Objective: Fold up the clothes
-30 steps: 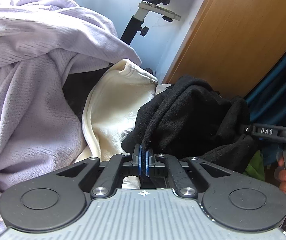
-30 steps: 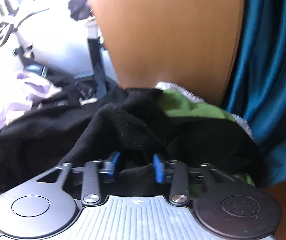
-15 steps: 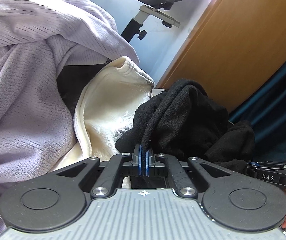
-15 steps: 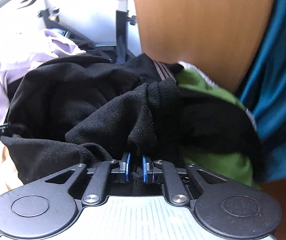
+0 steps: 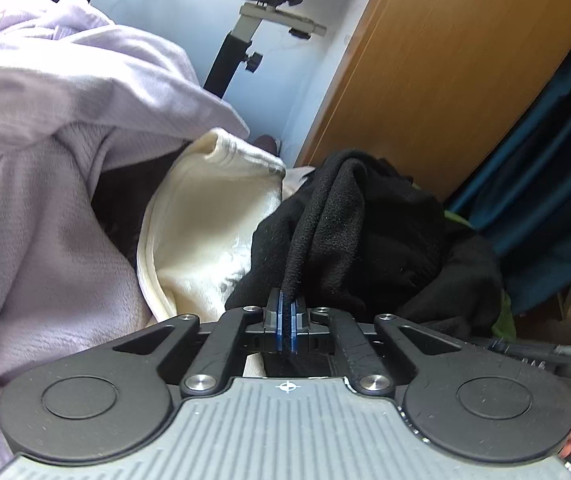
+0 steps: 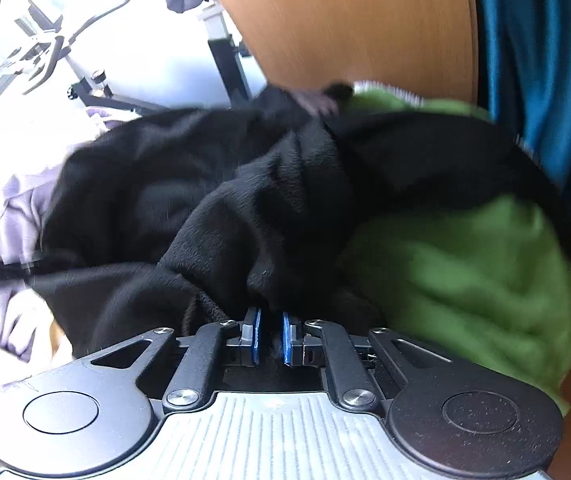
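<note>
Lilac garment (image 5: 37,184): the largest item, heaped across the left of the left wrist view, folds draped over one another; also visible at the left edge of the right wrist view (image 6: 9,208).
Wooden panel (image 5: 457,60): upright behind the pile, right of centre; a teal curtain (image 5: 545,184) hangs just beside it.
Black fleece garment (image 5: 365,232): bunched in the middle of the pile, between the cream garment and the green garment, and gripped by both tools (one fold each).
Green garment (image 6: 465,272): fleecy, lying under and to the right of the black fleece garment, touching it.
Cream garment (image 5: 205,224): tucked between the lilac garment and the black fleece garment, its rolled edge uppermost.
Exercise bike (image 5: 253,20): saddle and post stand behind the pile against a pale blue wall.
Left gripper (image 5: 286,322): fingers pressed together to a very narrow gap, a thin edge of black fleece pinched between the blue pads and rising straight up from them.
Right gripper (image 6: 270,338): fingers narrow, clamped on a thicker fold of black fleece that fills the gap and bulges above the tips (this view is motion-blurred).
</note>
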Demonstrator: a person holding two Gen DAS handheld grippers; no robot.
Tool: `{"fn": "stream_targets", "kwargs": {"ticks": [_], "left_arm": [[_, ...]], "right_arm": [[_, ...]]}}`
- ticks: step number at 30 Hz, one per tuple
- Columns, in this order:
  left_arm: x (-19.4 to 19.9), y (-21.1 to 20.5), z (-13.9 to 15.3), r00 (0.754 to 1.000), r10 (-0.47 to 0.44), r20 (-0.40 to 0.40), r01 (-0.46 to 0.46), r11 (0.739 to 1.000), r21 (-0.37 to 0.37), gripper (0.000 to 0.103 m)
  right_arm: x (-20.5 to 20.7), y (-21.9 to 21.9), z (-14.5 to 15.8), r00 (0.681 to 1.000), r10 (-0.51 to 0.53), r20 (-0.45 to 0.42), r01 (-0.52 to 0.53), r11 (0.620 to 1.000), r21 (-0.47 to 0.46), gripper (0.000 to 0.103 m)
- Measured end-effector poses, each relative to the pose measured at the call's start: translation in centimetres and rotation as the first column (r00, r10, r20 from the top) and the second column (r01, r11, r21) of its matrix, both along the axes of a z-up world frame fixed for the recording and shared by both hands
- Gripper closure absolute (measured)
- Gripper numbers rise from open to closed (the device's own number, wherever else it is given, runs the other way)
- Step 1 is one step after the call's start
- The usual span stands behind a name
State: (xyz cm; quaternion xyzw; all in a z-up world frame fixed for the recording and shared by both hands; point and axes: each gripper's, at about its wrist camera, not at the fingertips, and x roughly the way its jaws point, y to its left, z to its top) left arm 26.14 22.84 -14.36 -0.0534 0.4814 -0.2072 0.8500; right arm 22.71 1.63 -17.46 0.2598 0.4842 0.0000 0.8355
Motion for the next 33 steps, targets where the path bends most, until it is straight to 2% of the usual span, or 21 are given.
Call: {"fn": "stream_targets", "kwargs": {"ticks": [5,8,10,13,14,15,16,17,18,19,24,25,29,33], "left_arm": [[0.8,0.6,2.9,0.997,0.054,0.051,-0.050,0.995,-0.088,0.100],[1.1,0.9,5.4,0.984,0.080,0.156,-0.063,0.991,-0.114,0.103],[1.8,1.4,6.4,0.978,0.099,0.186,-0.075,0.988,-0.132,0.103],[2.7,2.0,5.9,0.982,0.117,0.147,-0.099,0.987,-0.127,0.101],[2.7,2.0,5.3,0.984,0.122,0.133,-0.108,0.988,-0.107,0.098],[2.6,1.9,4.6,0.986,0.124,0.114,-0.114,0.989,-0.091,0.087],[2.2,1.8,3.8,0.989,0.115,0.089,-0.107,0.990,-0.092,0.070],[1.8,1.7,3.0,0.992,0.107,0.064,-0.100,0.991,-0.093,0.059],[1.5,1.4,2.2,0.994,0.099,0.042,-0.094,0.991,-0.093,0.037],[1.0,0.9,1.6,0.995,0.090,0.030,-0.087,0.992,-0.090,0.032],[0.4,-2.4,-1.2,1.000,-0.009,-0.001,0.009,1.000,-0.021,0.028],[0.4,-2.8,-1.5,1.000,-0.016,0.003,0.016,1.000,-0.006,0.024],[0.9,-4.0,-2.2,0.999,-0.036,0.010,0.036,0.999,0.030,0.022],[1.0,-4.0,-2.4,1.000,-0.003,-0.001,0.003,1.000,0.012,0.022]], "right_arm": [[-0.6,1.3,-0.9,0.999,0.035,-0.021,-0.035,0.999,-0.005,0.095],[-0.6,1.7,-1.1,0.998,0.059,-0.038,-0.059,0.998,-0.006,0.095],[-0.5,1.8,-1.0,0.995,0.081,-0.053,-0.081,0.997,0.000,0.095],[-0.3,1.8,-0.9,0.993,0.098,-0.073,-0.098,0.995,-0.001,0.095],[-0.2,1.8,-0.8,0.992,0.102,-0.078,-0.103,0.995,-0.003,0.095],[-0.2,1.7,-0.8,0.991,0.106,-0.083,-0.107,0.994,-0.004,0.095],[-0.1,1.7,-0.7,0.990,0.112,-0.086,-0.113,0.994,-0.007,0.095],[-0.1,1.8,-0.7,0.989,0.119,-0.089,-0.121,0.993,-0.011,0.095],[-0.2,1.8,-0.6,0.988,0.128,-0.091,-0.130,0.991,-0.015,0.095],[-0.3,1.8,-0.6,0.986,0.136,-0.093,-0.138,0.990,-0.019,0.095],[-1.5,1.7,-0.7,0.982,0.155,-0.104,-0.157,0.988,-0.008,0.095],[-2.0,1.6,-0.8,0.983,0.153,-0.105,-0.154,0.988,0.001,0.096],[-3.9,1.7,-1.3,0.984,0.145,-0.107,-0.141,0.989,0.046,0.097],[-5.2,2.2,-1.5,0.973,0.180,-0.147,-0.175,0.983,0.045,0.099]]}}
